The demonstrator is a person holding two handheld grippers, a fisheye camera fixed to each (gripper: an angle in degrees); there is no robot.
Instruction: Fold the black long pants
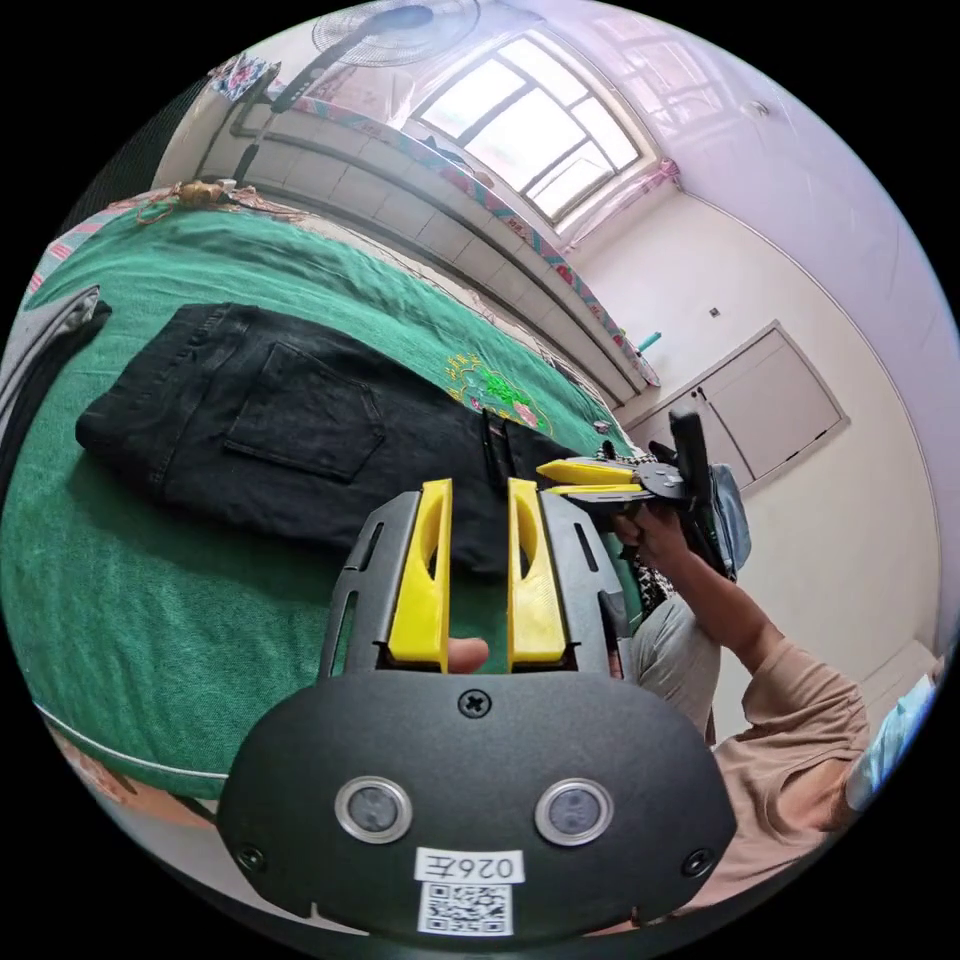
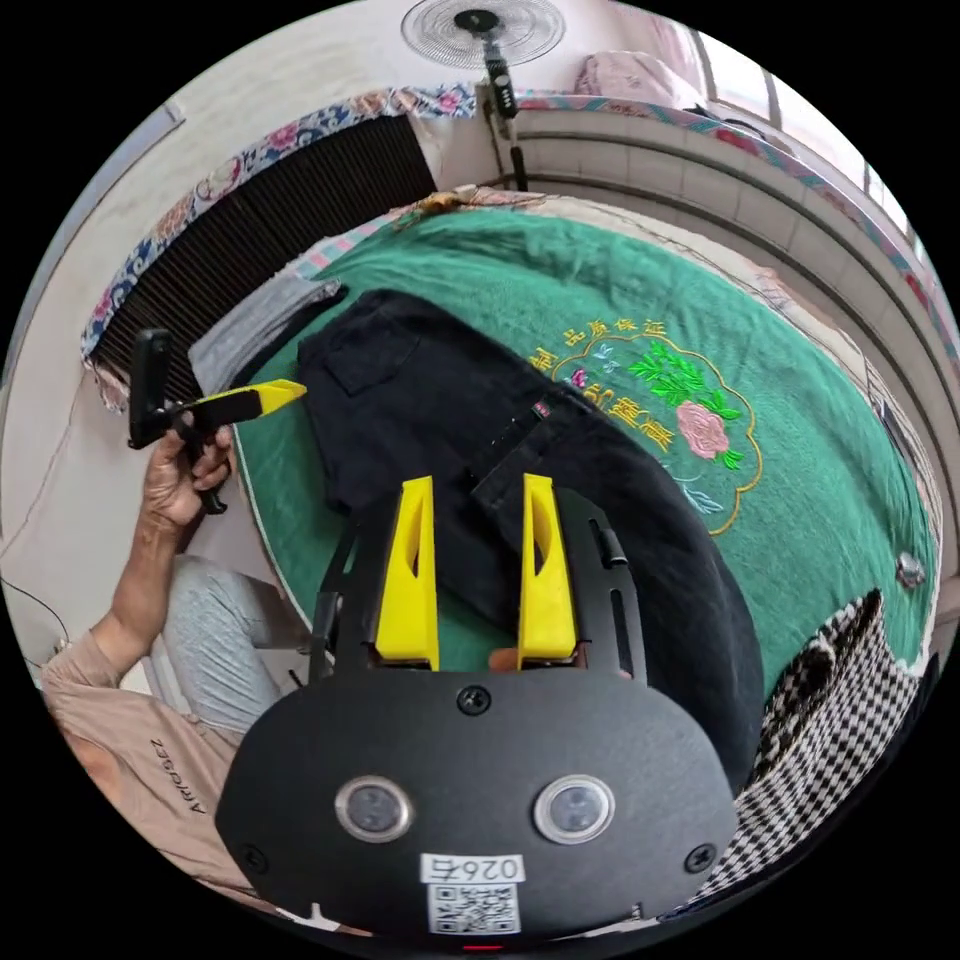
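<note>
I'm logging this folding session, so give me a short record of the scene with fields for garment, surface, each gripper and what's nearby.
garment: black long pants, lying flat, back pocket up
surface: green embroidered cover
left gripper: open, holding nothing, above the pants
right gripper: open, holding nothing, above the pants
nearby: checkered cloth at the cover's edge, standing fan beyond

- I see the black long pants (image 2: 470, 420) lying flat on the green embroidered bed cover (image 2: 800, 480).
- A black-and-white checked cloth (image 2: 830, 710) sits near one end of them.
- A standing fan (image 2: 482, 30) rises behind the bed.
</note>
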